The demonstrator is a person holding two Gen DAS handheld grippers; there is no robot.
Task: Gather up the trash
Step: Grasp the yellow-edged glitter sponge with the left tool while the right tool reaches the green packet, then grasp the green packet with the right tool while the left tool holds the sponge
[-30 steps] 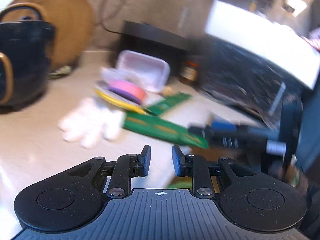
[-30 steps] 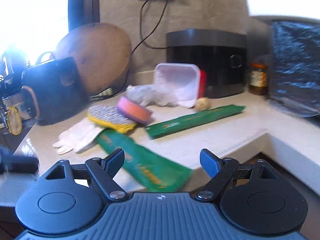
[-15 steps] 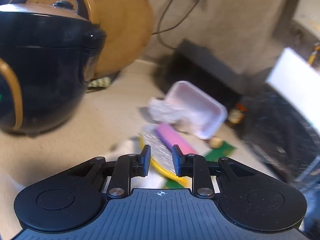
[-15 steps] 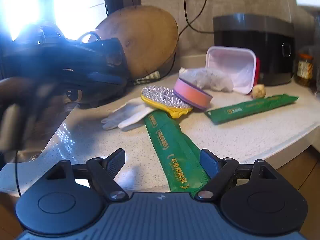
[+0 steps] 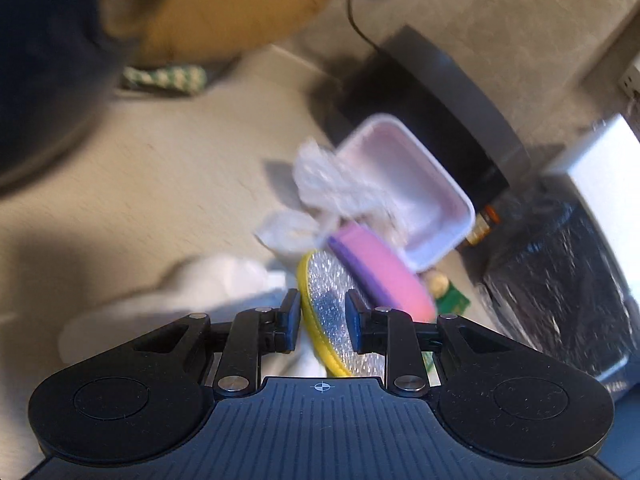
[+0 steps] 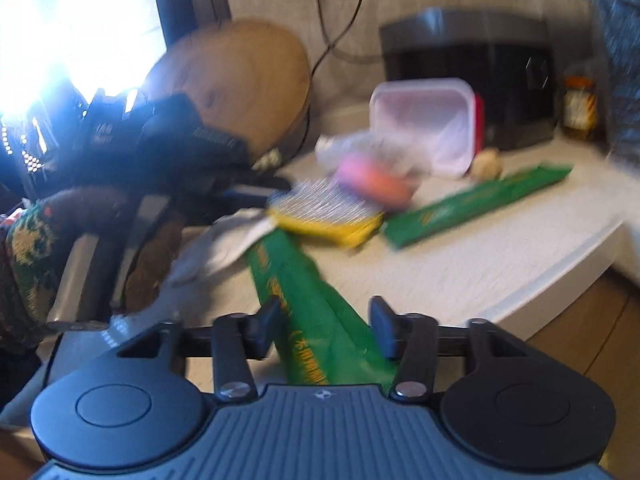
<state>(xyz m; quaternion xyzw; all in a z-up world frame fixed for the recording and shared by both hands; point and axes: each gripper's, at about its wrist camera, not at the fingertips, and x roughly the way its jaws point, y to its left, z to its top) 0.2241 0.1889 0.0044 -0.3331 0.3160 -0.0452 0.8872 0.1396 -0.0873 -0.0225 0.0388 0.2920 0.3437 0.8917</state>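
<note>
Closing in just now, the right gripper (image 6: 323,326) straddles the near green wrapper (image 6: 316,320) at the counter (image 6: 500,264) edge, pads not clearly pressing. The left gripper (image 5: 322,320), partly open, frames the yellow scrubber (image 5: 326,320); beyond lie a pink sponge (image 5: 380,272) and foam tray (image 5: 404,184).

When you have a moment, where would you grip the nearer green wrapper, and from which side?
Probably at the near end of the nearer green wrapper, coming from the counter's front edge. It lies flat and long, that end overhanging, already between the right claw's closing jaws.
</note>
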